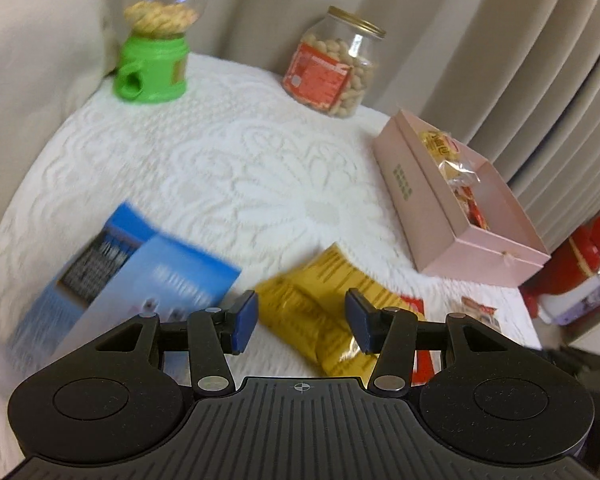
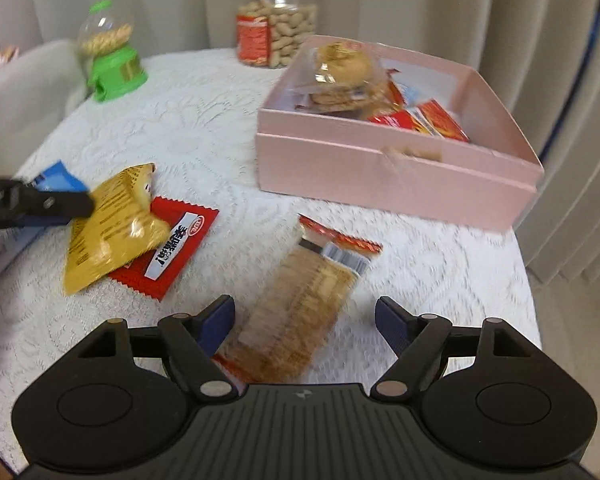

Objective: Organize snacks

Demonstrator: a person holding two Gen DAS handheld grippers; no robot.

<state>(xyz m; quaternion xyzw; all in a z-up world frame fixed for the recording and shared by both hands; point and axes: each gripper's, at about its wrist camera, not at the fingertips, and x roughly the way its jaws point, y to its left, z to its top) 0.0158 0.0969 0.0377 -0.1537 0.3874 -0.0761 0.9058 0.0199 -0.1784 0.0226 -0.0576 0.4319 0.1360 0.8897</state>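
The right hand-held gripper (image 2: 305, 322) is spread wide over the long clear cracker packet (image 2: 300, 312), whose long axis runs almost straight ahead between the fingers. The left hand-held gripper (image 1: 302, 322), also spread, hangs above the crumpled yellow snack bag (image 1: 324, 312). The pink cardboard box (image 2: 380, 176) stands further ahead on the white table (image 2: 204, 120).

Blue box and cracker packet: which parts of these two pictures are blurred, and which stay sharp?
Left wrist view: the blue box and yellow packet smear, the left tool stays sharp. Right wrist view: the cracker packet is smeared, the right tool crisp.
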